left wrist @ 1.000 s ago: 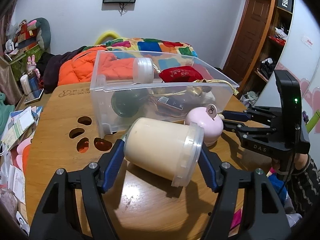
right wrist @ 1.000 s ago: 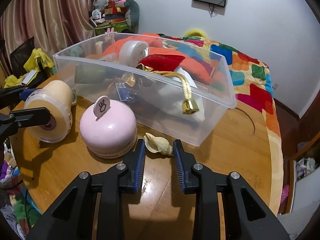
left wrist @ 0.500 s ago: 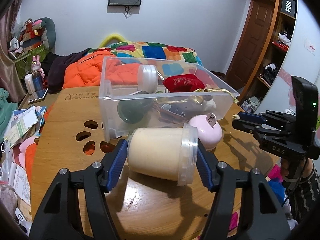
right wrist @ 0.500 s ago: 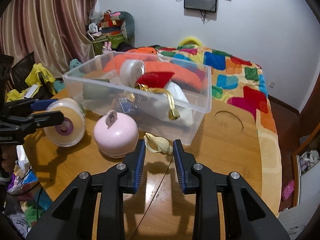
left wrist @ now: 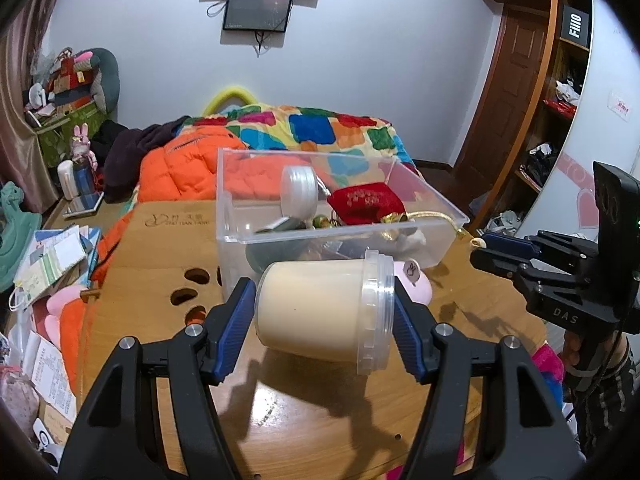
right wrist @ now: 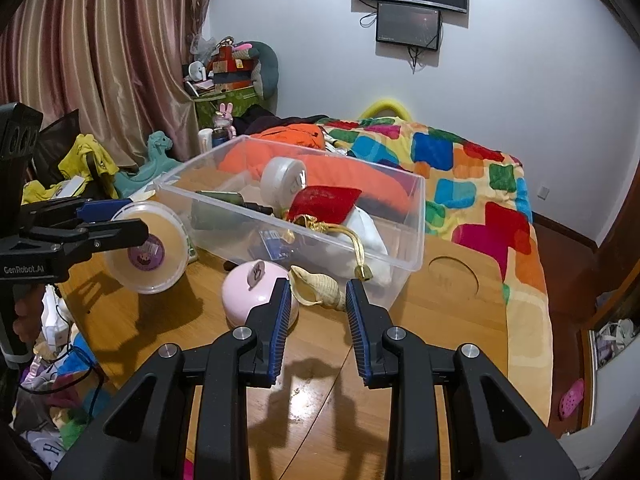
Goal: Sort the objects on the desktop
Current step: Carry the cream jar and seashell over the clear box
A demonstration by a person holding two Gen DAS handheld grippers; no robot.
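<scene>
Gripping a cream-filled clear plastic jar (left wrist: 320, 312) end to end, my left gripper (left wrist: 324, 320) has one blue pad on the jar's base and the other on its ribbed lid, so the jar lies crosswise with its long axis running pad to pad, lid toward my right. It hangs clear of the wooden table (left wrist: 312, 412), casting a shadow below. My right gripper (right wrist: 316, 304) is closed to a narrow gap on a pale spiral seashell (right wrist: 316, 290), the shell lying across the pads with its wide mouth to the left and its taper to the right. Just beside the shell sits a round pink lidded pot (right wrist: 252, 292). Behind both stands a clear plastic storage bin (right wrist: 416, 220) holding a red velvet pouch (right wrist: 324, 204) and a white round jar (right wrist: 282, 182).
</scene>
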